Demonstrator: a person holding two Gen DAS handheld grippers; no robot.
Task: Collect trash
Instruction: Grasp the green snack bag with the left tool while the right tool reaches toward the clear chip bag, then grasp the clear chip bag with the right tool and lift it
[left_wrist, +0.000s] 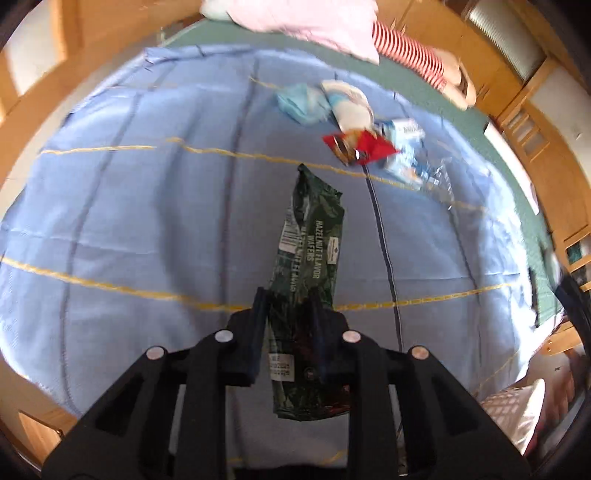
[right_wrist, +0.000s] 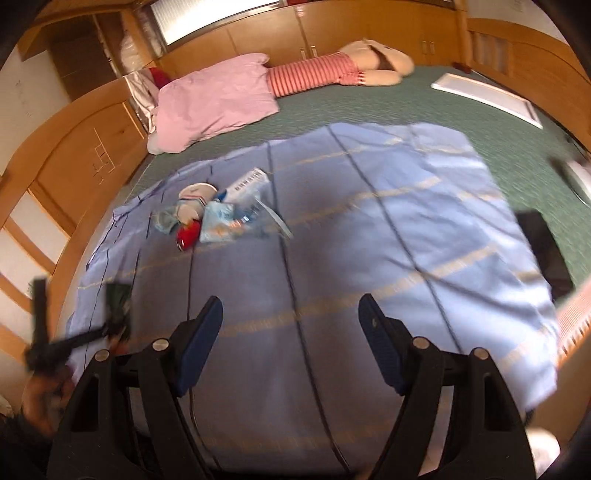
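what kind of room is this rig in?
Most likely a bedroom: a bed with a green mattress cover and blue sheet, a pink pillow, and wooden built-in cabinets behind it.

Bed (right_wrist: 406, 107): a sheet (right_wrist: 369, 229) spread over its near part, a pillow (right_wrist: 218, 99) and a stuffed toy (right_wrist: 351, 70) side by side along its far edge. Sheet, far left part: a pile of trash (right_wrist: 218, 214), wrappers touching and overlapping. Sheet, near left edge: a wafer wrapper (left_wrist: 310, 251) pinched between the left gripper (left_wrist: 290, 306) fingers, well apart from the pile.
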